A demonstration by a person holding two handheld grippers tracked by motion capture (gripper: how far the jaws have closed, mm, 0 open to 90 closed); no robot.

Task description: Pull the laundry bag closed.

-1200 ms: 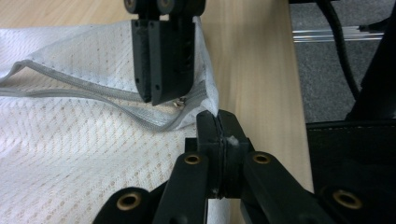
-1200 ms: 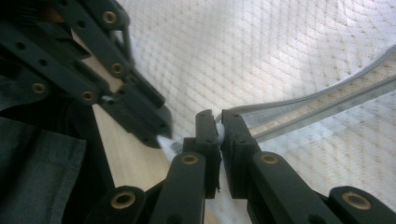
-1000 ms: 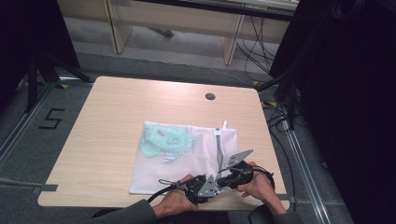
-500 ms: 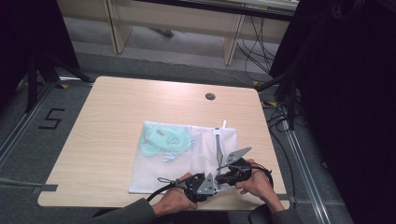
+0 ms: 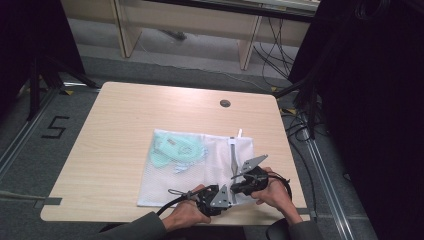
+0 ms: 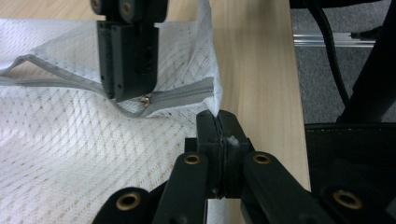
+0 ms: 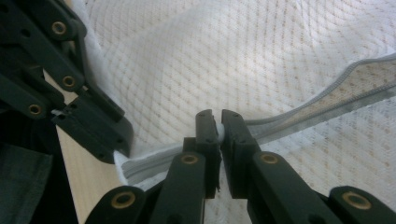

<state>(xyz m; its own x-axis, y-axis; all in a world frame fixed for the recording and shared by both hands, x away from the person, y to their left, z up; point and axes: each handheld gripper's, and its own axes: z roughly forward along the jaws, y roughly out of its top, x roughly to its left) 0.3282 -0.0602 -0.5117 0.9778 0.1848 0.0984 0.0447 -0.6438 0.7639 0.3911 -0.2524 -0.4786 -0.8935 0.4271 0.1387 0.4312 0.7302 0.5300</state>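
The white mesh zip-up laundry bag [image 5: 200, 167] lies flat on the pale wooden table [image 5: 125, 115], toward its near right edge, with a mint-green garment [image 5: 175, 150] inside its far left part. The grey zipper [image 6: 187, 91] runs along the bag's near right corner. The left gripper [image 6: 218, 122] is clamped shut on the bag's corner fabric. The right gripper [image 7: 215, 122] is nearly closed on what appears to be the zipper pull. Judgement: 1 gripper should anchor the corner taut while the other draws the slider straight along the teeth, avoiding mesh snags.
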